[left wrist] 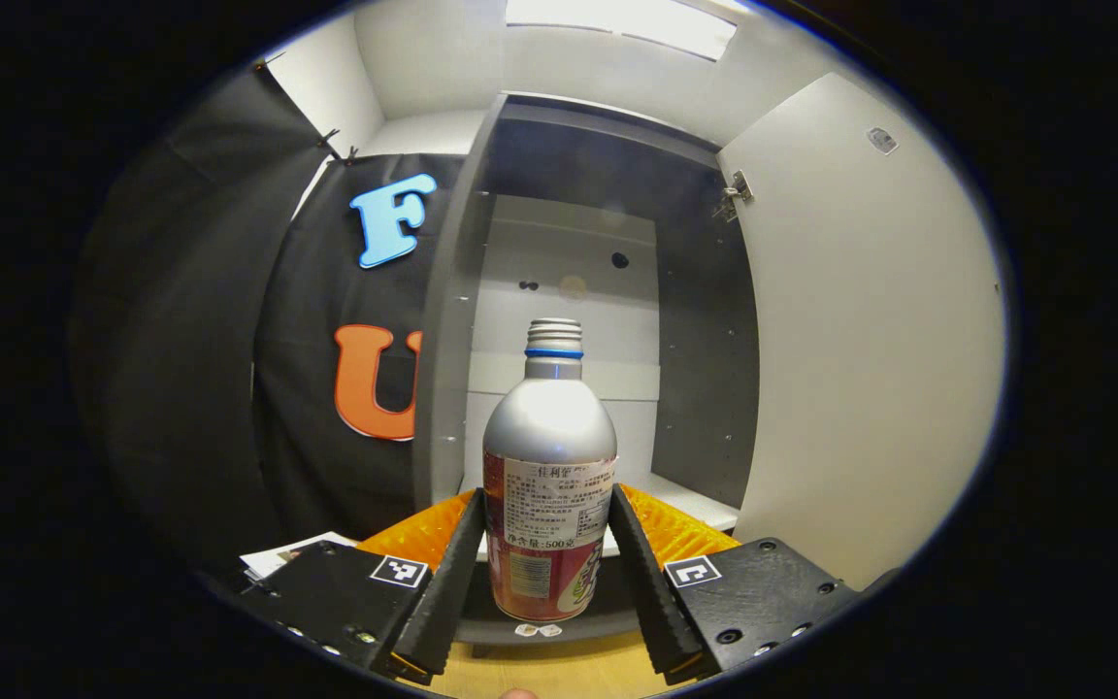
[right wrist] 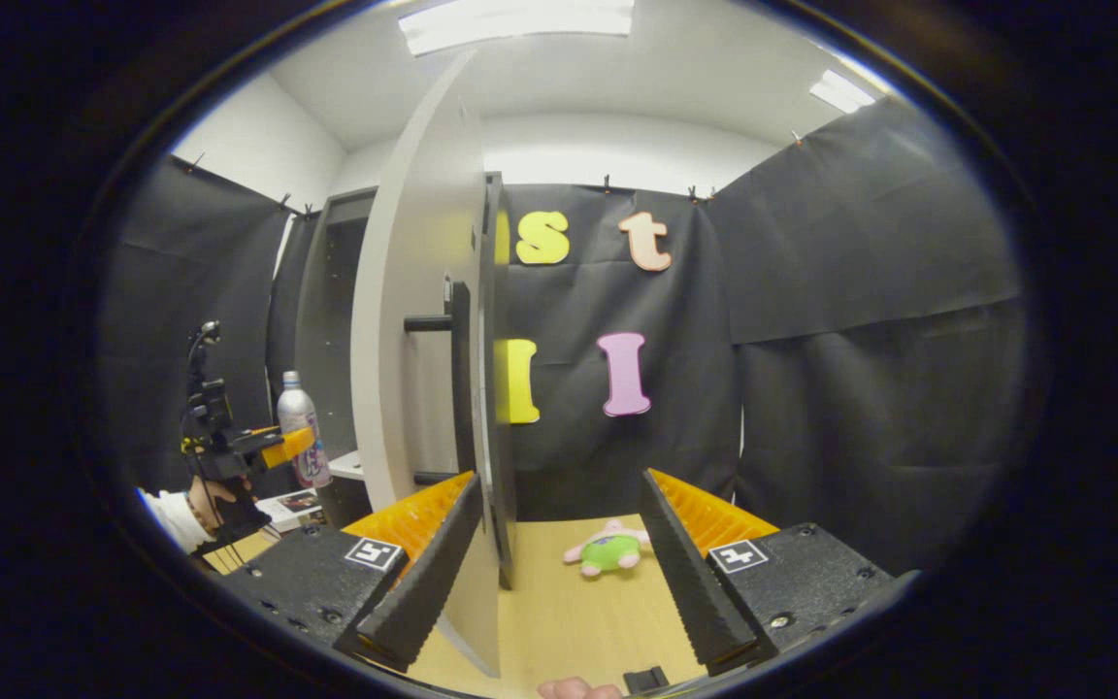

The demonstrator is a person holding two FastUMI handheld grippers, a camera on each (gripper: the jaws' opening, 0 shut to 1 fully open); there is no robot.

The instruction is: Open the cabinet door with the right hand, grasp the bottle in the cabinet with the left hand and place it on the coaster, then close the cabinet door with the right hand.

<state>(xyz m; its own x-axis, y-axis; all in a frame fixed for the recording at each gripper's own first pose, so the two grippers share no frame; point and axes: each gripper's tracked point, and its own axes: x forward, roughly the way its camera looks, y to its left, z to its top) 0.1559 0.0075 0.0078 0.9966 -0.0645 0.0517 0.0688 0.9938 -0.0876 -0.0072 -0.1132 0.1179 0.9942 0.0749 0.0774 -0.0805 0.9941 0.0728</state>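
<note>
A silver bottle (left wrist: 549, 437) with a red label stands upright between my left gripper's (left wrist: 547, 497) fingers, which press on both its sides, just in front of the open cabinet (left wrist: 695, 320). The pale door (left wrist: 870, 340) is swung out to the right. In the right gripper view the same bottle (right wrist: 299, 427) shows far left, held by the left gripper (right wrist: 273, 449) at the cabinet's (right wrist: 326, 291) mouth. My right gripper (right wrist: 561, 485) is open, the door's (right wrist: 404, 320) free edge standing between its fingers close to the left one, near the dark bar handle (right wrist: 459, 379).
A green and pink plush toy (right wrist: 608, 551) lies on the wooden table (right wrist: 569, 612) ahead of my right gripper. A booklet (right wrist: 292, 505) lies by the cabinet's base. A hand with a white sleeve (right wrist: 176, 515) holds the left gripper.
</note>
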